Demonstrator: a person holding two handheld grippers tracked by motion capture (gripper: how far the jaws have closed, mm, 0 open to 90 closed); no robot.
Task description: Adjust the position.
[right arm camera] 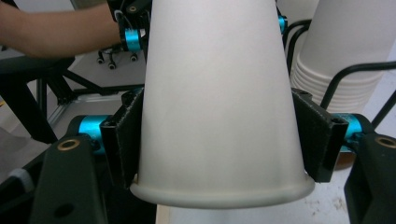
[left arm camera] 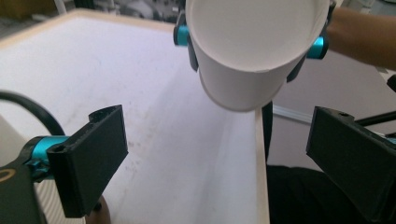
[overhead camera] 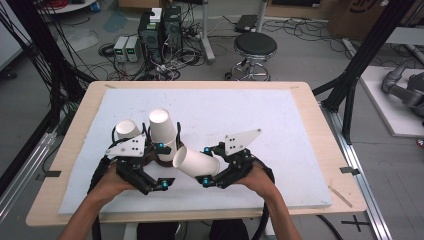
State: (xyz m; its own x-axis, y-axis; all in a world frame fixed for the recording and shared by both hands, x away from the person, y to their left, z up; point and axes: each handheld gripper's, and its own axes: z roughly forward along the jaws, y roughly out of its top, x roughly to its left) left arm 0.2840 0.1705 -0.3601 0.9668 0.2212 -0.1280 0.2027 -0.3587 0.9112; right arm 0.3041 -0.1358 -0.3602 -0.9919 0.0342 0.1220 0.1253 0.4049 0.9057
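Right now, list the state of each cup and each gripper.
Held cup: tipped on its side, clamped near its rim.
Cup stack: upside down, standing on the table.
Single cup: upside down, standing.
Right gripper: shut on the held cup.
Left gripper: open, nothing between its jaws.

Pretty sure we're in a robotics lab here. Past the wooden table (overhead camera: 320, 165) with its white foam sheet (overhead camera: 260, 125), we can see a concrete floor covered in loose cables (overhead camera: 310, 30), a couple of computer towers (overhead camera: 160, 30) and small grey power boxes (overhead camera: 126, 48) just sitting on the ground, plus a round black stool (overhead camera: 255, 47). There's black metal framing (overhead camera: 372, 47) at the sides, and part of a grey robot arm (overhead camera: 405, 87) on the right.
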